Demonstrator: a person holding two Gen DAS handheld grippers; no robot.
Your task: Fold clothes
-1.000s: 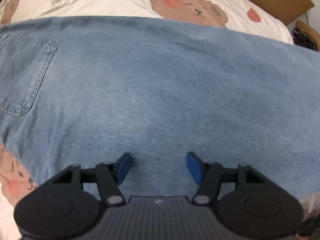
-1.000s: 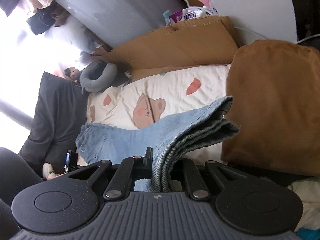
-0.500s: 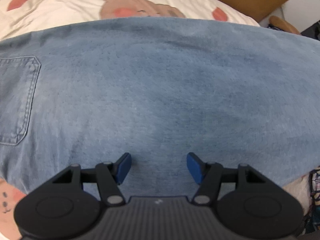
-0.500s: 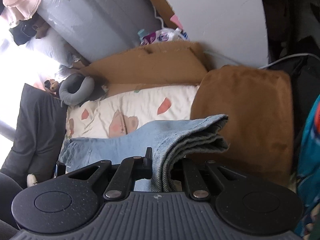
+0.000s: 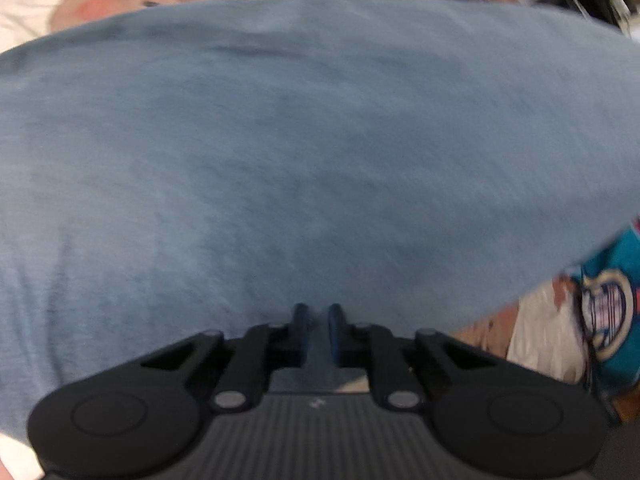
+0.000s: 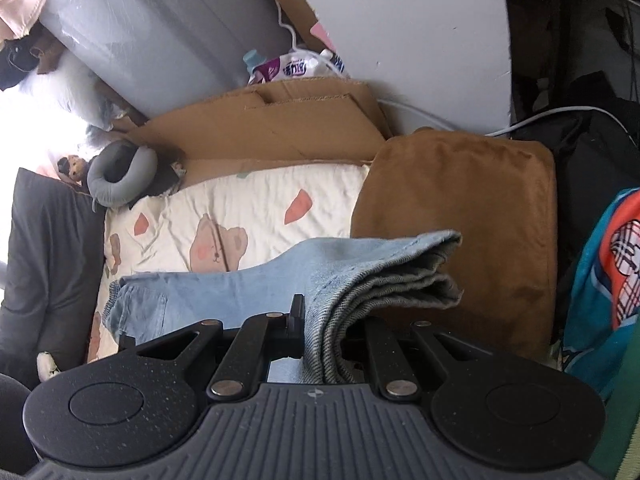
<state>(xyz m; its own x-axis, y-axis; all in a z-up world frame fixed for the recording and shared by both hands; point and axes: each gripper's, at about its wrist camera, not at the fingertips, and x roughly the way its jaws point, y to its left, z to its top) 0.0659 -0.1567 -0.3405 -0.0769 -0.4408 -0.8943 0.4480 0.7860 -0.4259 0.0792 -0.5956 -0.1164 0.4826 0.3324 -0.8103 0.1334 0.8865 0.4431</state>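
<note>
Jeans (image 6: 360, 264) hide right gripper (image 6: 326, 320) far jaw.

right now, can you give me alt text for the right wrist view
The right tongs grip a folded bundle of light blue jeans, lifted over a cream bear-print bedsheet. A brown cushion sits behind them, with cardboard beyond.

A purple-and-white refill pouch (image 6: 294, 67) behind the cardboard carries printed characters, too small to read. Nothing else shows legible text in either view.

Black ribbed tool (image 6: 320, 316), silver rivets
</note>
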